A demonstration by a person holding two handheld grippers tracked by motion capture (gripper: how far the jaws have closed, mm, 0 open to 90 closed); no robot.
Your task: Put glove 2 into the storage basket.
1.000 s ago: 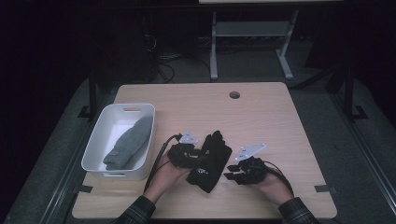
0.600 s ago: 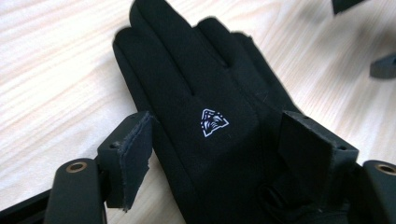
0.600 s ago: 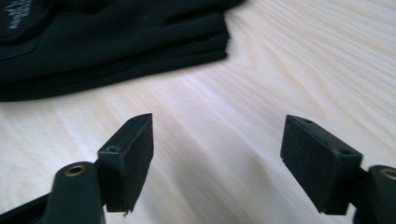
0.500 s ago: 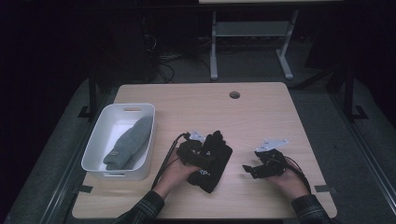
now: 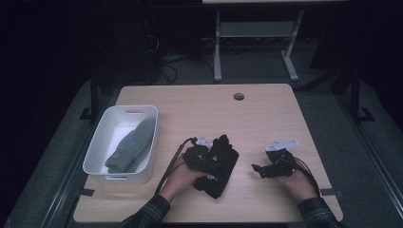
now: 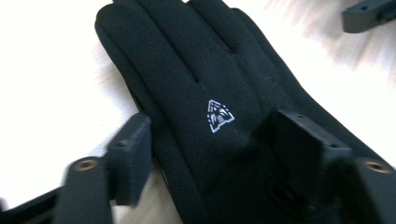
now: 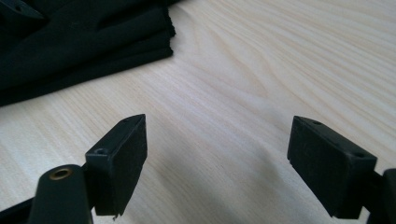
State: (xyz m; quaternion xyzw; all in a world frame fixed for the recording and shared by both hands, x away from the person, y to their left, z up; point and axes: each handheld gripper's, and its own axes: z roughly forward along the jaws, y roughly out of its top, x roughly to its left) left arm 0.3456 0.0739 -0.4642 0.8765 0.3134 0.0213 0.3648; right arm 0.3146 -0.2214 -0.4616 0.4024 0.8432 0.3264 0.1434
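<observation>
A black glove (image 5: 223,164) with a small white triangular logo lies flat on the wooden table (image 5: 266,118), near the front middle. My left gripper (image 5: 210,160) rests over it. In the left gripper view the glove (image 6: 187,60) lies between the spread jaws of my left gripper (image 6: 215,140). Those jaws have just been closing and do not clamp it. My right gripper (image 5: 257,169) sits on bare wood to the glove's right. Its jaws have just been opening, and my right gripper (image 7: 217,154) has nothing between them. The glove's cuff (image 7: 70,51) shows at upper left there.
A white bin (image 5: 95,147) stands at the table's left and holds a grey knitted piece (image 5: 133,145). A round cable hole (image 5: 238,96) sits near the far edge. Bare wood spreads across the table's back and right. The front edge is close under both hands.
My right gripper has pulled away from the glove to the right and opened. My left gripper has settled lower over the glove, jaws wider than a second ago.
</observation>
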